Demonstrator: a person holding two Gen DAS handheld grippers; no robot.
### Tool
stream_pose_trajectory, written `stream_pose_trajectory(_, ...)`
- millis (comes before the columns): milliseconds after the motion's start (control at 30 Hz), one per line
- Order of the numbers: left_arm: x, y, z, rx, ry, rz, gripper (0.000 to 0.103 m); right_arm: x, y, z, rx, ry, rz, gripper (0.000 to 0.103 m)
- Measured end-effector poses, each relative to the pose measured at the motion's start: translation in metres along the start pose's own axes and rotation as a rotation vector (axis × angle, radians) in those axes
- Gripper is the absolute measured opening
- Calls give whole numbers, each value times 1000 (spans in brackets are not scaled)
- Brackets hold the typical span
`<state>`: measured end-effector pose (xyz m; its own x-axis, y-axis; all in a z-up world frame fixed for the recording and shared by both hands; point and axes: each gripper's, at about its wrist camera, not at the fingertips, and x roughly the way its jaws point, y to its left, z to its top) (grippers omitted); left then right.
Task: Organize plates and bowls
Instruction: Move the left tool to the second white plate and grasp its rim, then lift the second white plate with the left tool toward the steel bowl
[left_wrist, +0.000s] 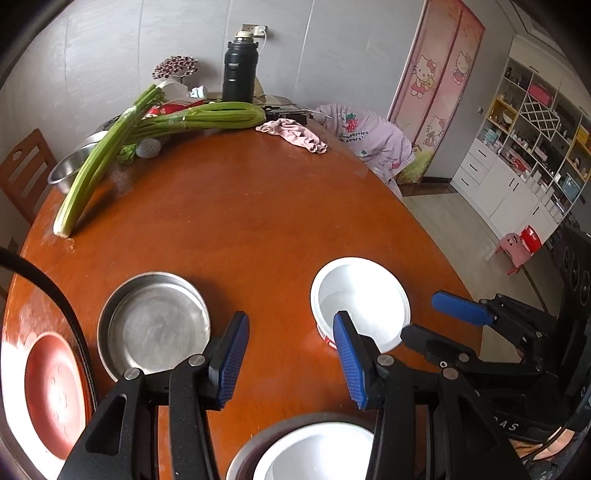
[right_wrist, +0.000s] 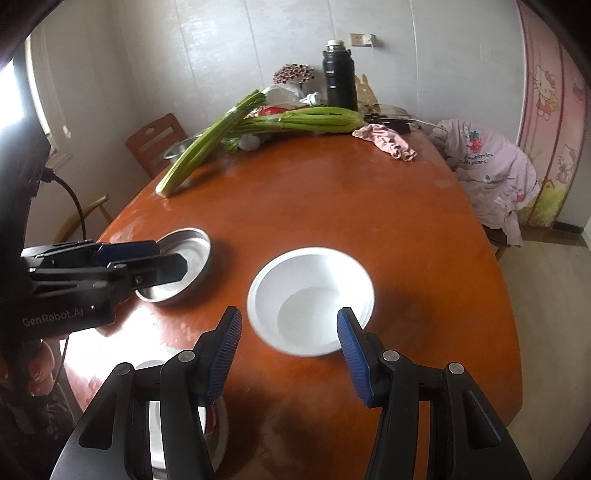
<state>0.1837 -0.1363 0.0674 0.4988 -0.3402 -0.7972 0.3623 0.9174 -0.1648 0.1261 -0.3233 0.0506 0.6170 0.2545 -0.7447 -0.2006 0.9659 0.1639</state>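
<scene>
Hovering over the brown worktop (left_wrist: 258, 221), left hand-held gripper (left_wrist: 290, 354) and right hand-held gripper (right_wrist: 290, 354), both standing open and holding nothing. Sitting just past the right one, white bowl (right_wrist: 310, 299); lying left of that bowl, steel plate (left_wrist: 153, 325). Resting far behind the bowl, green celery (right_wrist: 303, 120).
</scene>
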Motion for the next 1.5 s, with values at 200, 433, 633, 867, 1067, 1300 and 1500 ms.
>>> stream_pose_trajectory(200,25,-7,13,37,43,-10,47,19,-18,6,43,37,-30,56)
stream_pose_trajectory(433,54,-11,17,52,100,-42,47,40,-33,3,75,96,-55,56)
stream_pose_trajectory(633,75,-11,17,51,144,-62,47,59,-31,-3,63,148,-51,56)
stream_pose_trajectory(867,90,-13,15,53,179,-86,47,70,-27,-3,50,171,-40,56)
stream_pose_trajectory(1067,97,-9,13,35,197,-90,47,77,-18,-3,30,186,-15,56)
stream_pose_trajectory(1300,101,-5,11,27,208,-112,47,84,-1,0,2,199,20,56)
stream_pose_trajectory(1500,97,1,11,12,201,-105,47,87,6,3,-9,207,27,57)
